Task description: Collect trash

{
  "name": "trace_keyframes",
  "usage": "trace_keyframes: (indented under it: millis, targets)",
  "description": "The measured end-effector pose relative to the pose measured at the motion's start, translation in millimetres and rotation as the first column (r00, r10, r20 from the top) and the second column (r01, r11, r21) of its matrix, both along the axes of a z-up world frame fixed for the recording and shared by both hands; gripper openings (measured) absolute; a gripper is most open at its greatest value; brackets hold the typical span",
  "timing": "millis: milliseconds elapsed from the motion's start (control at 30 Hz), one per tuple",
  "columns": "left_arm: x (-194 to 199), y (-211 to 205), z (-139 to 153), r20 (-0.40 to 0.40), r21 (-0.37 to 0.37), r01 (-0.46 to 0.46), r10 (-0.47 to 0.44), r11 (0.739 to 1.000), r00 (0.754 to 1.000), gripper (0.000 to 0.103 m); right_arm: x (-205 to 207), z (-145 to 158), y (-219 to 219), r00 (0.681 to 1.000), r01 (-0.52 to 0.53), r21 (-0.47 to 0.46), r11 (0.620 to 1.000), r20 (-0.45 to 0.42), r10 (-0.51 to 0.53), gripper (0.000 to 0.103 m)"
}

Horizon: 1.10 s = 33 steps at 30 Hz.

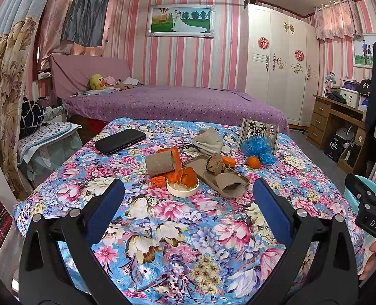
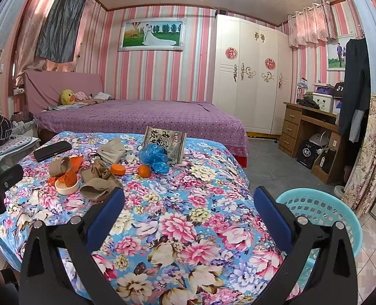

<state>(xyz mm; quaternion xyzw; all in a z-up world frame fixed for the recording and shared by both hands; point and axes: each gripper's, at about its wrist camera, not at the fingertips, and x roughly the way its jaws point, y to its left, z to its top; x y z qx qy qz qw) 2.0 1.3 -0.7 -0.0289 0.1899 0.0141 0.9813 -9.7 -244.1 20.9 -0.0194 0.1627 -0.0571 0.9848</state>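
Orange peel (image 1: 185,175) spills over a white dish (image 1: 182,190) in the middle of the left wrist frame, clustered with a cardboard tube (image 1: 160,164), crumpled brown paper (image 1: 214,164) on a flat tray (image 1: 213,178) and a blue plastic bag (image 1: 257,148), probably because the trash was gathered on the floral cloth (image 1: 188,241) for collecting. Both the left gripper (image 1: 188,193) and the right gripper (image 2: 188,200) hover short of the pile, fingers spread wide and empty. The turquoise basket (image 2: 322,208), lower right of the right wrist frame, shows nothing inside.
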Motion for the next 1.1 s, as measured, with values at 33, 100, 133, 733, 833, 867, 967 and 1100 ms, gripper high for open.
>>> trace_keyframes:
  millis: [33,100,133,733,833,867,967,1100]
  targets:
    - [0,0,0,0.0,0.0,0.0,0.0,1.0,1.0,0.098,0,0,0,1.0,0.0,0.0,1.0,0.0,0.0,0.099]
    - [0,0,0,-0.001,-0.001,0.001,-0.001,1.0,1.0,0.098,0,0,0,1.0,0.001,0.0,1.0,0.0,-0.001,0.099]
    - [0,0,0,-0.001,-0.001,0.001,-0.001,1.0,1.0,0.098,0,0,-1,1.0,0.001,-0.001,1.0,0.0,-0.001,0.099]
    - [0,0,0,-0.001,0.002,0.002,-0.002,1.0,1.0,0.098,-5,2,-12,1.0,0.006,0.003,1.0,-0.005,-0.006,0.099]
    - [0,2,-1,0.0,0.005,0.0,0.0,1.0,1.0,0.098,-5,2,-13,1.0,0.006,0.004,1.0,-0.006,-0.006,0.099]
    - [0,1,-1,0.0,0.005,0.0,0.0,1.0,1.0,0.098,-5,2,-13,1.0,0.006,0.005,1.0,-0.005,-0.006,0.099]
    - [1,2,-1,-0.002,0.003,0.0,0.0,1.0,1.0,0.098,-6,1,-15,1.0,0.006,0.005,1.0,-0.005,-0.006,0.099]
    - [0,1,-1,-0.002,0.004,0.0,0.0,1.0,1.0,0.098,-6,1,-15,1.0,0.007,0.005,1.0,-0.005,-0.007,0.099]
